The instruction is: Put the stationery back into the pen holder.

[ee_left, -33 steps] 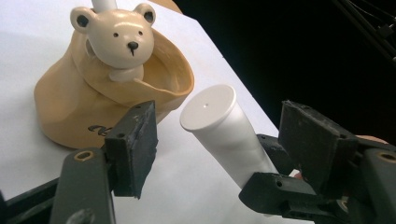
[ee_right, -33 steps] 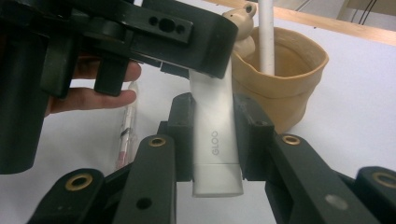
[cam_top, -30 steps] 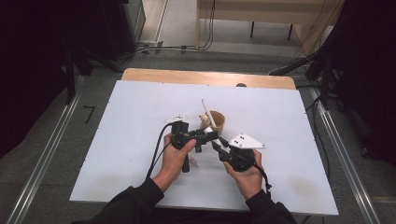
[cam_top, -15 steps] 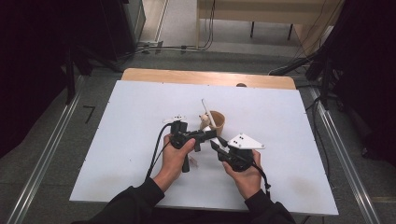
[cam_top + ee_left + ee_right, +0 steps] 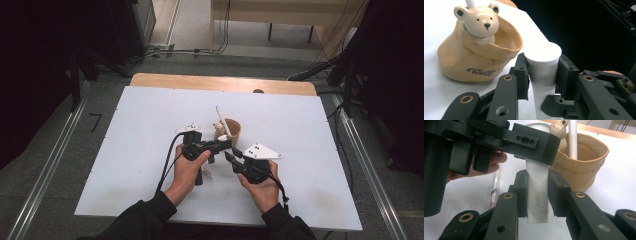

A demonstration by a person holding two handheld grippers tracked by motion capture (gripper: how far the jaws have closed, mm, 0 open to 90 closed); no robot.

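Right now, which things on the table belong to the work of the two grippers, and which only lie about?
In the work:
- small white plastic tube with a round cap
- left gripper, jaws just closing, pads on the cap
- right gripper, clamped on the tube body

Lying about:
- tan bear-headed holder cup
- white stick in that cup
- thin pen-like item on the table
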